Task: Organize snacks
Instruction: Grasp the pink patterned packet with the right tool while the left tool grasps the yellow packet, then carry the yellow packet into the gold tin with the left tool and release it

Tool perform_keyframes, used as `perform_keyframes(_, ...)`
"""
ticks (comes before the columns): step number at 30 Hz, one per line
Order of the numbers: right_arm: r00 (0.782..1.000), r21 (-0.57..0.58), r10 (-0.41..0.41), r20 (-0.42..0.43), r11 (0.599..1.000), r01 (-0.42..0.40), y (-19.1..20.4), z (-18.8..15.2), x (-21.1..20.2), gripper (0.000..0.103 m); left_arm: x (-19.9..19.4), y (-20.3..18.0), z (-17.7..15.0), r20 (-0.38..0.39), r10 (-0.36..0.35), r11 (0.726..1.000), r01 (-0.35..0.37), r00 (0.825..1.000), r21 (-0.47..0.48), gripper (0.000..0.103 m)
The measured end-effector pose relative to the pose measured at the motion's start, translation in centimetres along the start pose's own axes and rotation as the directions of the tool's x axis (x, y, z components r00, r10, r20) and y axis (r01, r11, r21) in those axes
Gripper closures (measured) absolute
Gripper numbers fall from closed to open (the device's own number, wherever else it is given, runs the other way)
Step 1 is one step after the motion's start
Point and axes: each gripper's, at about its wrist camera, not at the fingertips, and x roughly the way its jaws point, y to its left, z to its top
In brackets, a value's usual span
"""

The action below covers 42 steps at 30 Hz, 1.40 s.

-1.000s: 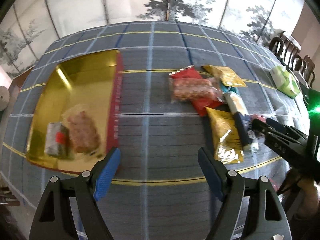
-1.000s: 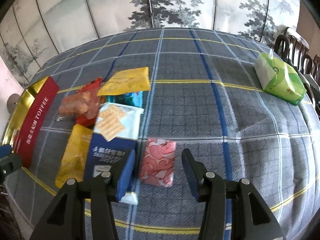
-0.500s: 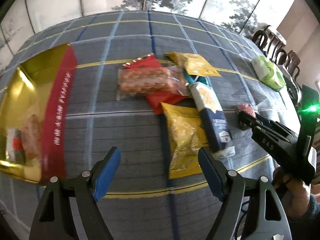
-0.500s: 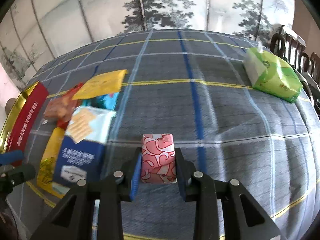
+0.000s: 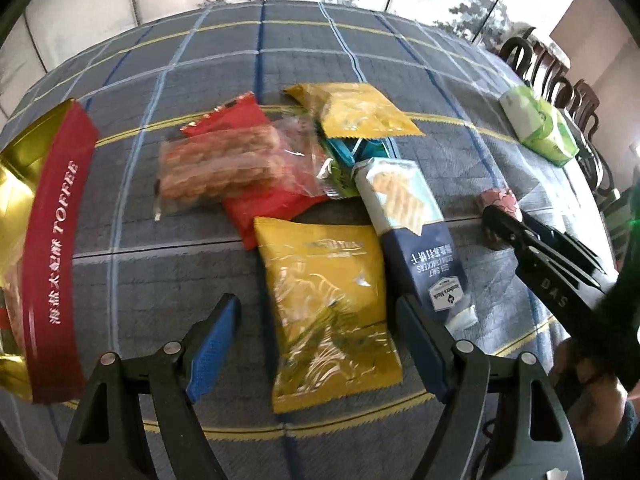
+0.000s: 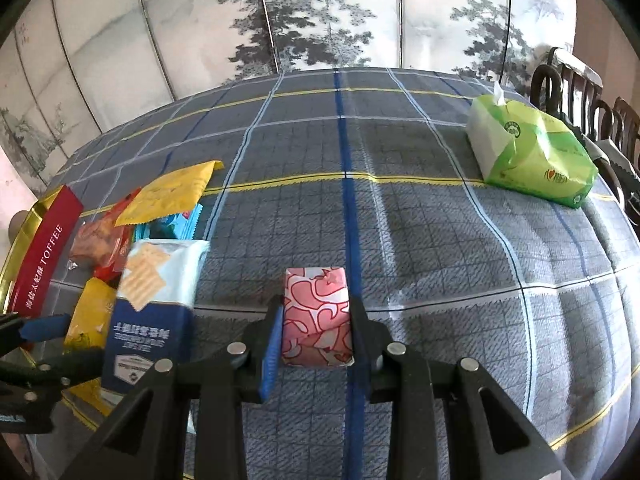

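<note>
I see my right gripper (image 6: 316,320) clamped on one pink patterned packet (image 6: 316,314) low over the plaid tablecloth (image 6: 420,240). My left gripper (image 5: 320,344), jaws spread wide, hovers above one of two yellow bags (image 5: 328,304), with one gold toffee tin (image 5: 48,240) at left.

My right gripper (image 6: 316,326) is closed, fingers (image 6: 271,344) pinching the pink packet (image 6: 316,316) from both sides. My left gripper (image 5: 320,344) is spread wide, low over the counter (image 5: 160,280), fingers (image 5: 216,344) either side of the yellow packet (image 5: 328,304)
</note>
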Motion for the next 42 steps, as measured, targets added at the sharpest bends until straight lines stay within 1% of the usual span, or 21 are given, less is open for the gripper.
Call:
perform_keyframes(7,1.000,-0.002,0.011,0.006,1.000,-0.011,-0.1,-0.1,0.0,0.072,0.9,-1.0,-0.2,-0.005,0.090,0.995,-0.090,0.996,0.045,0.026)
perform_keyframes(8,1.000,-0.002,0.011,0.007,1.000,-0.011,-0.1,-0.2,0.0,0.072,0.9,-1.0,-0.2,-0.001,0.089,0.995,-0.088,0.996,0.047,0.026)
perform_keyframes(9,1.000,-0.003,0.012,0.008,1.000,-0.012,-0.1,-0.3,0.0,0.072,0.9,-0.9,-0.3,0.005,0.086,0.995,-0.086,0.996,0.049,0.028)
perform_keyframes(11,1.000,-0.009,0.009,0.012,1.000,-0.009,0.0,-0.3,-0.1,0.072,0.7,-0.9,-0.5,0.013,0.095,0.994,-0.095,0.995,0.057,0.035)
perform_keyframes(13,1.000,-0.013,0.004,0.015,1.000,-0.004,0.1,-0.4,-0.1,0.072,0.4,-0.9,-0.7,0.024,0.096,0.993,-0.097,0.995,0.074,0.049)
perform_keyframes(15,1.000,-0.017,0.000,0.019,1.000,0.000,0.2,-0.5,-0.1,0.072,0.3,-0.8,-0.8,0.023,0.090,0.993,-0.091,0.996,0.073,0.050)
perform_keyframes(18,1.000,-0.022,0.000,0.025,1.000,0.001,0.3,-0.6,-0.1,0.072,0.0,-0.5,-1.0,0.030,0.075,0.995,-0.077,0.997,0.065,0.055)
perform_keyframes(28,0.999,-0.042,-0.010,0.042,0.999,0.012,0.5,-0.9,-0.2,0.072,-1.1,0.0,-1.8,0.038,0.067,0.996,-0.069,0.997,0.048,0.055)
perform_keyframes(34,0.998,-0.047,-0.019,0.053,0.999,0.021,0.7,-1.0,-0.1,0.072,-2.7,0.3,-1.9,0.060,0.055,0.998,-0.057,0.997,0.039,0.055)
perform_keyframes(42,0.998,-0.050,-0.027,0.053,0.998,0.029,0.6,-1.1,-0.1,0.072,-5.1,1.5,-1.8,0.102,0.070,0.997,-0.073,0.992,0.022,0.055)
